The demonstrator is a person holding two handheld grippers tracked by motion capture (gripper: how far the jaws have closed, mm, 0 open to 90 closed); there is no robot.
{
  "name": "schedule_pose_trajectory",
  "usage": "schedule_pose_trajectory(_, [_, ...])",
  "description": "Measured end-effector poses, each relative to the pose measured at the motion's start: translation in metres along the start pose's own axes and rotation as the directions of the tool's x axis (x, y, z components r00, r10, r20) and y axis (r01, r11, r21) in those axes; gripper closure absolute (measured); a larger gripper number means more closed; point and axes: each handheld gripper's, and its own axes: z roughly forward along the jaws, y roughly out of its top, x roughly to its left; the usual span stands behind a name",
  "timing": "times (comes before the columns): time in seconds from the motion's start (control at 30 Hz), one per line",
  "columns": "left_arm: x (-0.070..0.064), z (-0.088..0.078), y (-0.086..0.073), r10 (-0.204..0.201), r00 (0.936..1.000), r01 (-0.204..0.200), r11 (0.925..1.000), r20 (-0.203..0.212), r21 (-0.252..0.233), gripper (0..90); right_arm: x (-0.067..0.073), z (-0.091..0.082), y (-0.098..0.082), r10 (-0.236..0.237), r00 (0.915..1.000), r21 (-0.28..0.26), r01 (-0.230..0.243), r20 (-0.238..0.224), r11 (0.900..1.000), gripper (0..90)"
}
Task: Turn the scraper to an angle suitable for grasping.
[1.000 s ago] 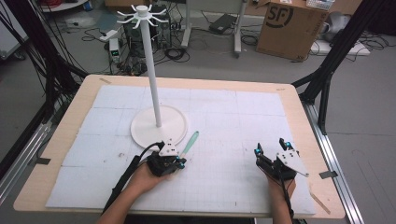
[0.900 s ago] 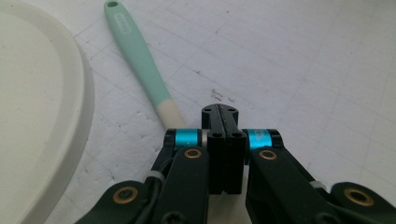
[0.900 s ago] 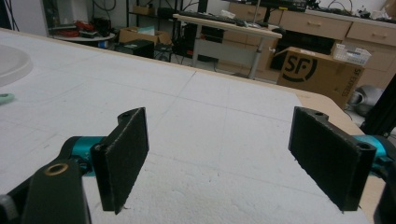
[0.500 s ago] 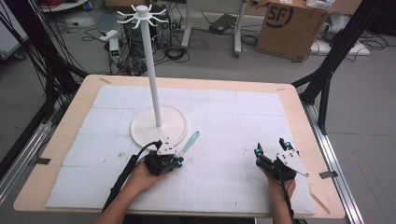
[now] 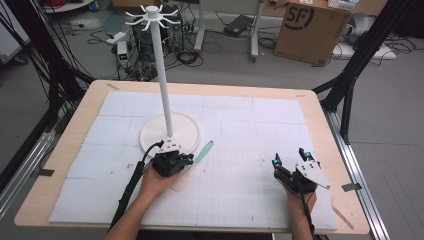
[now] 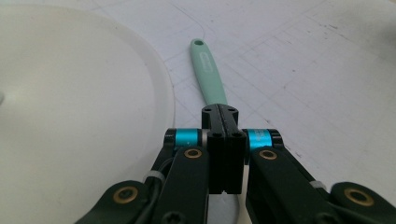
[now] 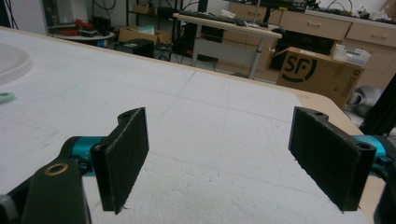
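White matting (image 5: 280, 130) covered the table; low in the frame's centre, the left gripper (image 5: 186, 160) clamped the mint-handled spatula (image 5: 204, 151) beside the stand's base (image 5: 187, 131). Lower right, the right gripper (image 5: 291, 158) gaped wide, empty.

Left claw (image 5: 187, 159) is clamped tight, jaws pressed together; right claw (image 5: 291, 159) rests with jaws spread wide.

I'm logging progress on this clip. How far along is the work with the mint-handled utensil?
Done: the left claw is shut on the mint-handled utensil, low on the mat beside the white stand. Left: lifting it toward the hooks, likely. The right claw rests open, apart.
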Motion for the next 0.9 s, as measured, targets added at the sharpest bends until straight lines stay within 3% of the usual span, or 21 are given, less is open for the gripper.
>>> schedule_pose_trajectory(0.23, [-0.006, 0.010, 0.004, 0.044, 0.9985, -0.043, 0.9989, -0.034, 0.017, 90.0, 0.000, 0.000, 0.000, -0.004, 1.0000, 0.003, 0.004, 0.001, 1.000, 19.1])
schedule_pose_trajectory(0.37, [-0.005, 0.017, 0.009, 0.034, 0.9981, -0.032, 0.9986, -0.051, 0.041, 90.0, 0.000, 0.000, 0.000, -0.006, 1.0000, 0.003, 0.006, 0.000, 1.000, 19.1])
schedule_pose_trajectory(0.5, [-0.005, 0.019, 0.009, 0.030, 0.9984, -0.027, 0.9978, -0.048, 0.060, 90.0, 0.001, 0.000, 0.000, -0.008, 1.0000, 0.003, 0.008, -0.001, 1.000, 19.1])
schedule_pose_trajectory(0.67, [-0.008, 0.021, 0.009, 0.057, 0.9973, -0.053, 0.9952, -0.046, 0.083, 90.0, 0.001, 0.000, 0.000, -0.007, 1.0000, 0.004, 0.007, 0.000, 1.000, 19.1])
schedule_pose_trajectory(0.9, [-0.009, 0.021, 0.009, 0.083, 0.9965, -0.083, 0.9931, 0.006, 0.082, 90.0, 0.001, 0.000, 0.000, -0.007, 1.0000, 0.004, 0.007, 0.001, 1.000, 19.1])
